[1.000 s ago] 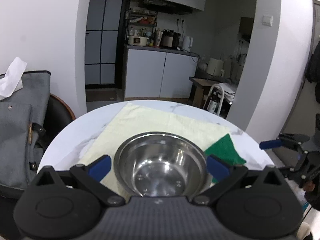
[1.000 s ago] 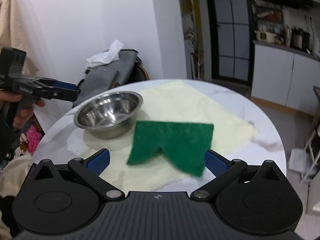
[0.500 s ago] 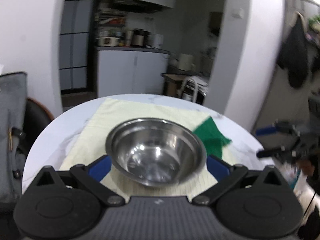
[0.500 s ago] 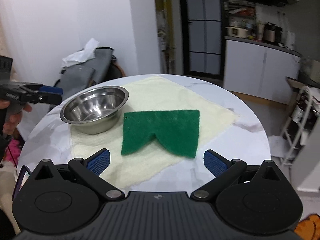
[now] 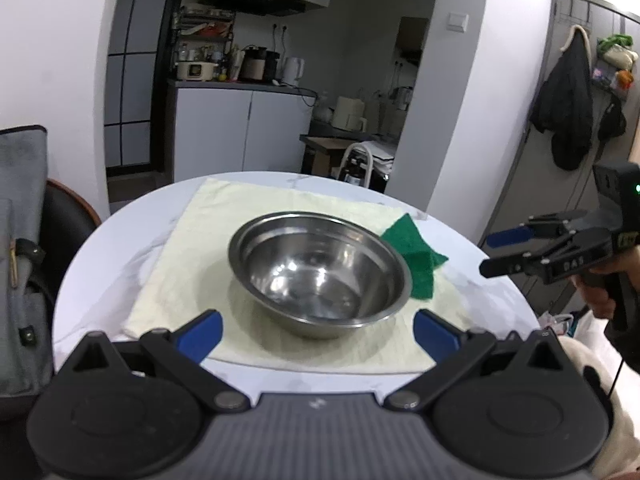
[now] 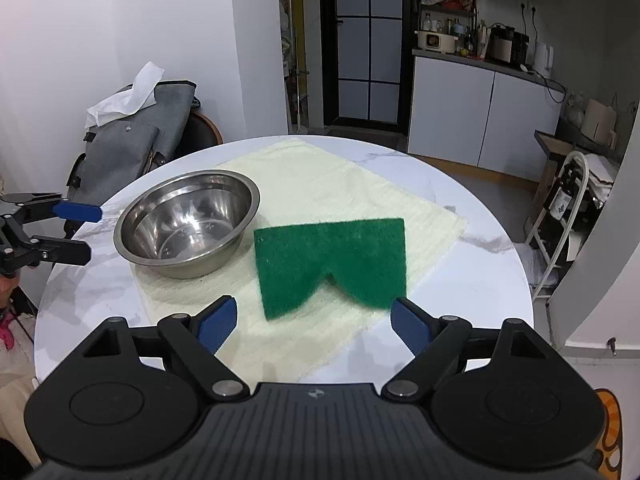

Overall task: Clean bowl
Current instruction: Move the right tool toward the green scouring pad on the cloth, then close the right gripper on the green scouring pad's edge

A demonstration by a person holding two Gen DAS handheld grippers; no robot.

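The steel bowl (image 5: 320, 272) sits upright at the centre of the left wrist view, on a pale yellow cloth (image 5: 208, 240) spread over a round white marble table (image 5: 100, 256). In the right wrist view the bowl is left of centre, and a green scouring pad (image 6: 332, 260) (notched along its near edge) lies flat on the cloth just beside it, to the right. The left gripper (image 5: 318, 334) stands wide, its blue pads on either side of the bowl's near wall without touching it. The right gripper (image 6: 314, 322) is closing, its pads apart with nothing pressed between them, just short of the pad's near edge. A grey bag (image 6: 132, 140) rests on a chair at the upper left.
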